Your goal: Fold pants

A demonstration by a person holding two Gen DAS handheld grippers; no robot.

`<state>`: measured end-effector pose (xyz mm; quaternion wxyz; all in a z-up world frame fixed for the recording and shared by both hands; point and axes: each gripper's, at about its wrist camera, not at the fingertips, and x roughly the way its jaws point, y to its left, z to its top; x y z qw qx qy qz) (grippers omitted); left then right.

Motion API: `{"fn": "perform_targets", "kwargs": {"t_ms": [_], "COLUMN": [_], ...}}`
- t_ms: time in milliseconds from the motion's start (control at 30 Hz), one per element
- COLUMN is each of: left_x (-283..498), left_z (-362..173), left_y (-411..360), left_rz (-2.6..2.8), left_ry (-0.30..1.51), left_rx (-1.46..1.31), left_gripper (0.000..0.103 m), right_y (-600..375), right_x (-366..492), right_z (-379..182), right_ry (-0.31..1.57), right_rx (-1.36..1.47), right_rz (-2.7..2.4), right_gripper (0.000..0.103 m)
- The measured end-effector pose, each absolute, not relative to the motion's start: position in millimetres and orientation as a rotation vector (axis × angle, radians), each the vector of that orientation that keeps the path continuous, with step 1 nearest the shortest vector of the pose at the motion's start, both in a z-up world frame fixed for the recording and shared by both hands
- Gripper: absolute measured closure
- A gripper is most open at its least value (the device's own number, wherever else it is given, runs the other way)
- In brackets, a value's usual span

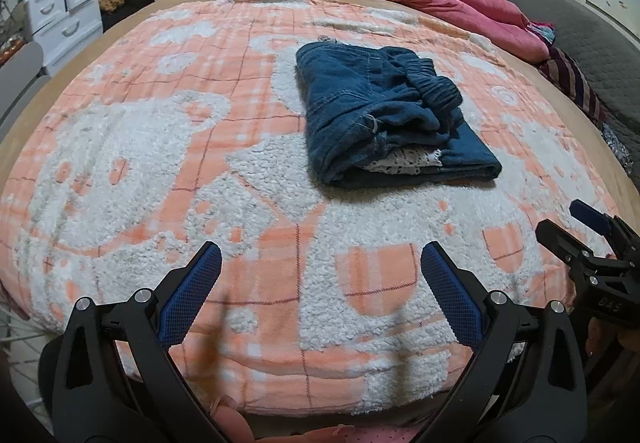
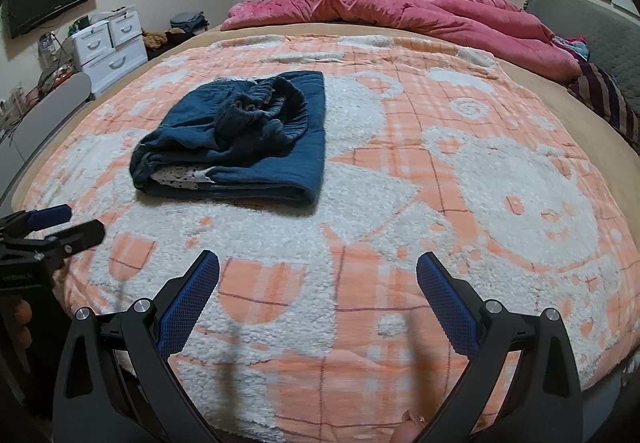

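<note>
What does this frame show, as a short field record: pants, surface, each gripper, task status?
pants: blue pants folded into a bundle, waistband bunched on top
surface: orange and white blanket on a bed
left gripper: open, empty, held back from the pants
right gripper: open, empty, held back from the pants
other: pink quilt at far edge
task status: fold appears done
</note>
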<state>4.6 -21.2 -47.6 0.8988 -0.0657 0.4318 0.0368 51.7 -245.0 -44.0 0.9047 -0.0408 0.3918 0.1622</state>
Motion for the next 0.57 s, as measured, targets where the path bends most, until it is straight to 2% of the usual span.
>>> {"fn": "perform_targets", "kwargs": {"t_ms": [167,300,567], "left_x": [11,28,113], "left_z": [-36,-22,-44], "left_y": [-4,45,175], "left_rz": [0.069,0.117,0.451], "left_ry": [0.863,0.816,0.917], "left_rx": [-0.166,-0.235,-0.153], "left_gripper": [0.009,0.009,0.009], "right_y": [-260,-296,-454], "right_x": [65,92,203], "right_z": [-45,-39,-48], "right_ry": [0.829,0.832,0.894], "right_rx": [-0.093,-0.069,-0.046], "right_rz": [0.271,0.189,-0.139], "right_gripper": [0.004,0.004,0.004]}}
